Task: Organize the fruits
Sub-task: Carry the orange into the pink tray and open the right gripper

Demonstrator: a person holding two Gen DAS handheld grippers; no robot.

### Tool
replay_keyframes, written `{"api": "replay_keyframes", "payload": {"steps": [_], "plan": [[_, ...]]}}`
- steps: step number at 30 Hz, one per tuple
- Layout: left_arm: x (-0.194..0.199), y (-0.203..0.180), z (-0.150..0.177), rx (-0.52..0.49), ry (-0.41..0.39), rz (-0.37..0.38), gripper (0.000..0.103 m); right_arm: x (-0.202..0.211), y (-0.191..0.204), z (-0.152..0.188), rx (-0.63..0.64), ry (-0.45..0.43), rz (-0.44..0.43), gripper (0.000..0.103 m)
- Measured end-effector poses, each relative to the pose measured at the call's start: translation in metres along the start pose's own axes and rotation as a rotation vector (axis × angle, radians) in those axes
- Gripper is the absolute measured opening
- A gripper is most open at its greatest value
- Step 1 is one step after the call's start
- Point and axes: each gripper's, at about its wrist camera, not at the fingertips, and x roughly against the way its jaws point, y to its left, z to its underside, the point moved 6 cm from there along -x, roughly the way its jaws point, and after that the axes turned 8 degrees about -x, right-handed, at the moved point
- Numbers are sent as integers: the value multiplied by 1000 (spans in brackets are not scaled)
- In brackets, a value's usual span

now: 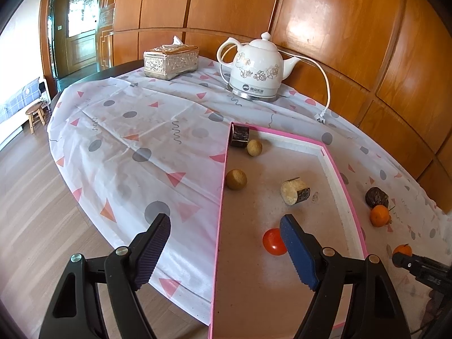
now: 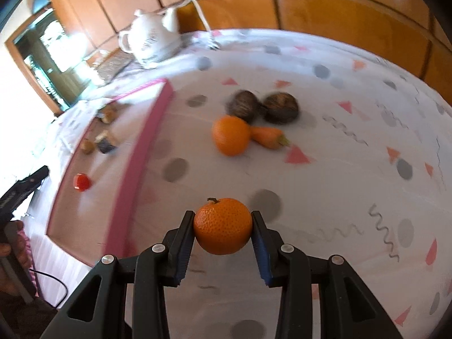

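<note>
My right gripper [image 2: 223,226] is shut on an orange mandarin [image 2: 222,226] and holds it above the tablecloth, right of the pink-rimmed tray [image 2: 147,130]. A second mandarin [image 2: 231,134], a small carrot [image 2: 267,137] and two dark brown fruits [image 2: 244,105] lie on the cloth further off. My left gripper [image 1: 226,233] is open and empty over the tray's near left rim [image 1: 219,226]. In the tray lie a red tomato [image 1: 272,241], two tan round fruits [image 1: 236,179], and two cut cylinder pieces [image 1: 295,190].
A white floral kettle [image 1: 255,70] with its cord and plug [image 1: 320,117] stands at the back of the table. A silver tissue box [image 1: 171,61] is at the back left. The table edge drops to wooden floor on the left.
</note>
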Motion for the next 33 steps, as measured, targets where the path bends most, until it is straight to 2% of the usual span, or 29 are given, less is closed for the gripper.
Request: {"api": "replay_keyframes", "payload": {"steps": [8, 17, 21, 33], "plan": [[0, 5, 0, 21, -5, -11, 80, 12, 51, -10, 64, -30, -96, 39], [-4, 11, 1, 36, 2, -19, 81, -5, 111, -18, 147, -4, -162, 39], [-6, 12, 2, 40, 8, -19, 81, -20, 128, -20, 175, 8, -147, 39], [-6, 15, 1, 49, 3, -24, 81, -42, 138, -27, 167, 10, -99, 43]]}}
